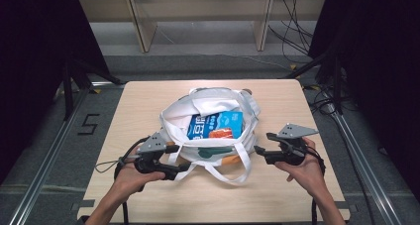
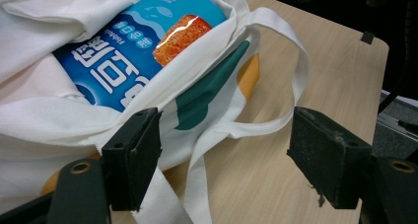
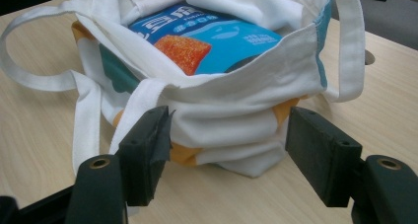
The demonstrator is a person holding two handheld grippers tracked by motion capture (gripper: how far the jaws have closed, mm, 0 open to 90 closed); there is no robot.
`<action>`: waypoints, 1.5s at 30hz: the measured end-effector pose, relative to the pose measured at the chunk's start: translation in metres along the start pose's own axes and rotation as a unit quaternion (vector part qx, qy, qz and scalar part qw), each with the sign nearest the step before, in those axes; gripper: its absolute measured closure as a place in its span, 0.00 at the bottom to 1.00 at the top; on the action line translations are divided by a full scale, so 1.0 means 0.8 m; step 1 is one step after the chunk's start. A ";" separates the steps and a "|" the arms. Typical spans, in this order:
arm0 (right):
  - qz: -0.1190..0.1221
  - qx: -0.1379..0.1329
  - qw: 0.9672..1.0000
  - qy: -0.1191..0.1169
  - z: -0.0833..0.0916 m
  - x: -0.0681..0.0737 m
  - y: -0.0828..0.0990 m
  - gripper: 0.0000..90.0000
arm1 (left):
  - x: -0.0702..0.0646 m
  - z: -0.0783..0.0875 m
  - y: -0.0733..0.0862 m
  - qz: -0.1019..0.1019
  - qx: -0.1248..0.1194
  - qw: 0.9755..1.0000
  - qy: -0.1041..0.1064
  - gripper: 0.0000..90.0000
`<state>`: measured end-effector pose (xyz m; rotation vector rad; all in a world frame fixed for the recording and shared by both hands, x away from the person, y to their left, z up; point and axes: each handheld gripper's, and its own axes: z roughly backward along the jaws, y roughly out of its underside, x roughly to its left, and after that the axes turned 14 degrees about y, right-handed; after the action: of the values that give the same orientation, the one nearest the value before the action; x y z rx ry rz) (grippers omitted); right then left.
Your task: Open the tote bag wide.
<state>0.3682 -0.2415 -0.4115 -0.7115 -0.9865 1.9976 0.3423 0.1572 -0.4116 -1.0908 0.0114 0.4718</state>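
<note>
A pale wooden bench (image 1: 148, 195) stands in a dark-curtained room, with floor rails on both sides and wooden shelving beyond its far edge. Nearest the front edge, the person's two hands bring the tools in. The left gripper (image 1: 185, 168) sits toward the front-left, its jaws apart with a loop of white strap lying between them but not pinched. The right gripper (image 1: 258, 151) waits toward the right edge, jaws also apart and empty, aimed at the folded side of the cloth. Between them, at the middle of the bench, rests a white tote bag (image 1: 210, 148) with green and orange print, its mouth gaping open. Inside lies a blue snack packet (image 1: 215, 125), flat and glossy. The bag looks light, soft and floppy, so it would sag and fold when lifted. The handles (image 1: 242, 163) or the hemmed rim seem the best places to grip; the packet's slick film would probably slip.
</note>
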 end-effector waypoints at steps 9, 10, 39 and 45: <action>0.000 -0.001 1.000 -0.007 0.003 0.007 0.014 0.37 | -0.015 0.004 0.014 -0.004 -0.011 1.000 -0.001 0.29; 0.005 -0.007 1.000 -0.003 0.003 0.007 0.016 0.36 | -0.017 0.005 0.016 -0.008 -0.010 1.000 -0.001 0.29; -0.012 0.011 1.000 -0.003 0.024 0.028 0.076 0.32 | -0.046 0.002 0.076 -0.007 -0.026 1.000 -0.005 0.26; -0.006 0.013 1.000 -0.005 0.028 0.032 0.087 0.31 | -0.049 -0.002 0.088 -0.008 -0.020 1.000 -0.010 0.26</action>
<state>0.3106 -0.2563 -0.4604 -0.6810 -0.9657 2.0028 0.2808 0.1677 -0.4625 -1.1252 -0.0258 0.4700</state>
